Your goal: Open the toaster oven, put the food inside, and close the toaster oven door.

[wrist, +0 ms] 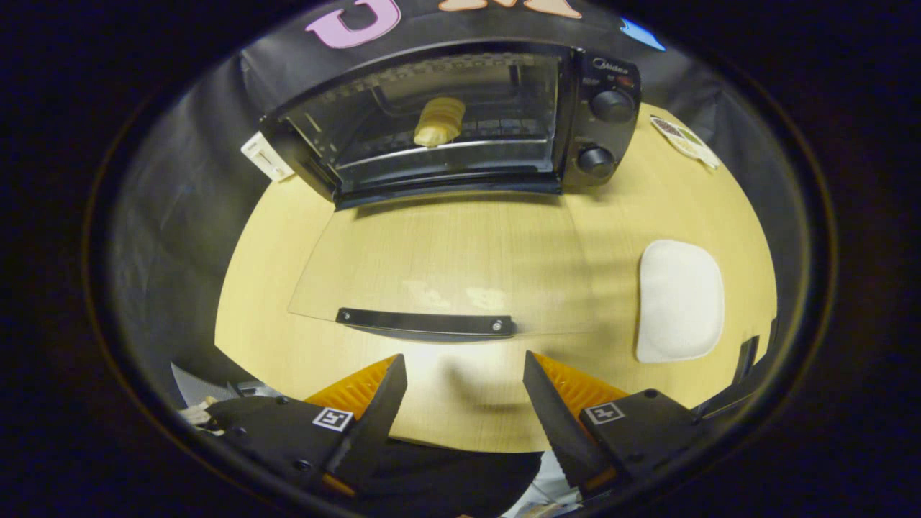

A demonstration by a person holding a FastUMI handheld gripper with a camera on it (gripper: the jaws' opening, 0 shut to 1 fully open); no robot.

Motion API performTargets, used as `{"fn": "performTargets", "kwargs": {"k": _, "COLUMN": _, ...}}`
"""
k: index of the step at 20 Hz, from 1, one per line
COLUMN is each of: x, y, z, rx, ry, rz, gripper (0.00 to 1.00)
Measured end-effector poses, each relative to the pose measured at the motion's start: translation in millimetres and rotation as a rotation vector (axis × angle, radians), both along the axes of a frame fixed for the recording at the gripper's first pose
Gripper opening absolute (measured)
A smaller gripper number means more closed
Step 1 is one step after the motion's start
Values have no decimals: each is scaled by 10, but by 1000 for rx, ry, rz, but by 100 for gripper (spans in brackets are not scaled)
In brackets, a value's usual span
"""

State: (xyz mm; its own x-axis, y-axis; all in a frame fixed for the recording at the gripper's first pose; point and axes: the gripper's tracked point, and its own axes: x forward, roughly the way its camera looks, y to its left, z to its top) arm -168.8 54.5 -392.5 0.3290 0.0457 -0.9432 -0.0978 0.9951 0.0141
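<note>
A black toaster oven (pixel 604 129) stands at the far side of the round wooden table (pixel 259 288). Its glass door (pixel 446 266) lies folded down flat towards me, with the black handle (pixel 426 323) at its near edge. Inside, a pale yellow bread roll (pixel 439 121) rests on the rack. My gripper (pixel 464 381) is open, its two black and orange fingers wide apart with nothing between them. The fingertips (pixel 392 378) hang just short of the door handle, above the table.
A white oval plate (pixel 678 301) lies on the table to the right of the open door. A small printed card (pixel 683 138) sits right of the oven, and a white plug block (pixel 266 156) at its left rear.
</note>
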Motion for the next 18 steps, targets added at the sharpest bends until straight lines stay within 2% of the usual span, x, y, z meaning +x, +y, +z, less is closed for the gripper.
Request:
{"fn": "performTargets", "kwargs": {"k": 8, "x": 68, "y": 105, "z": -227, "rx": -21, "ry": 43, "rz": 2, "gripper": 100}}
{"fn": "performTargets", "kwargs": {"k": 12, "x": 111, "y": 122, "z": -98, "rx": -42, "ry": -6, "rz": 52, "gripper": 100}}
{"fn": "performTargets", "kwargs": {"k": 18, "x": 185, "y": 165, "z": 177, "rx": -27, "ry": -43, "rz": 42, "gripper": 100}}
